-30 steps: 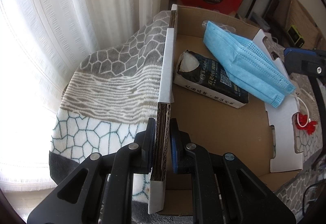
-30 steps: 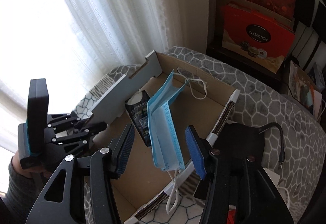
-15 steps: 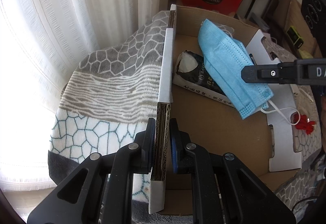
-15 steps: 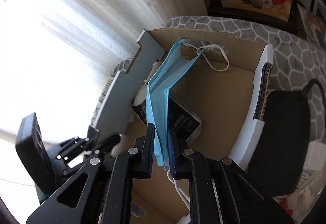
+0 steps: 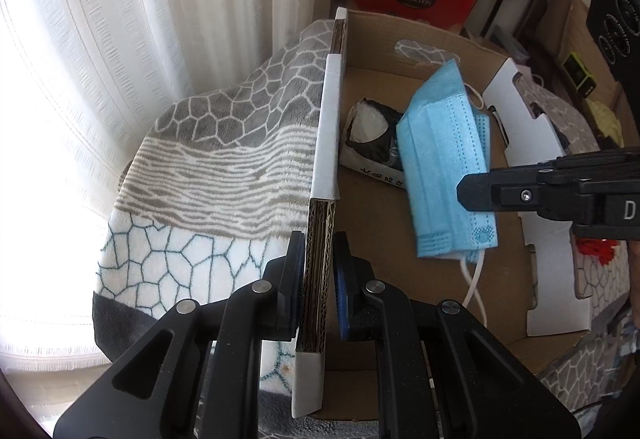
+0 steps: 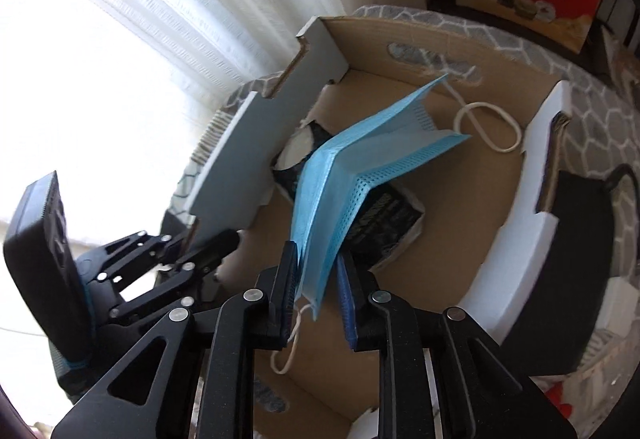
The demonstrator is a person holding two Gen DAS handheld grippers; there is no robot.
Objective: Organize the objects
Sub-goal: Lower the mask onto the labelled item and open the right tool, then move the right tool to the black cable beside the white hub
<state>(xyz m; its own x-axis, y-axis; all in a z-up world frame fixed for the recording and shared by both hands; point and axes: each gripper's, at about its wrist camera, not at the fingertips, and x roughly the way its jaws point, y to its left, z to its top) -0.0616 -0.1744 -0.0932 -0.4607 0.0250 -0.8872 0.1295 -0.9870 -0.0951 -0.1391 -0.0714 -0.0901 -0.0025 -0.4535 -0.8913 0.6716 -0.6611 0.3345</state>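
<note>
Right tool (image 6: 318,281) is seen with its jaws narrow and slightly parted, having just been opening again after a pinch; the blue face mask (image 6: 348,191) stands between them, its lower edge touching the left pad while a gap shows at the right pad, so the grip is judged to have been let go. Compared with a second ago, when the mask lay flat across the dark packet and the jaws stood wide, the mask is now folded up like a tent and shifted toward the middle of the cardboard box (image 6: 452,39). This is read as a release inside the box, meaning the mask is probably placed and the step nearly done.

Left tool (image 5: 318,275) is clamped on the box's side wall (image 5: 328,127), unchanged from the earlier views, and the box is thereby steadied.

In the right wrist view the mask rises from the tool tips toward one o'clock, its ear loop (image 6: 486,127) lying further out at one o'clock on the box floor, and the dark packet (image 6: 384,227) is just beyond at twelve to one. In the left wrist view the mask (image 5: 448,167) lies at two o'clock from the left tool, inside the box, partly over the packet.
</note>
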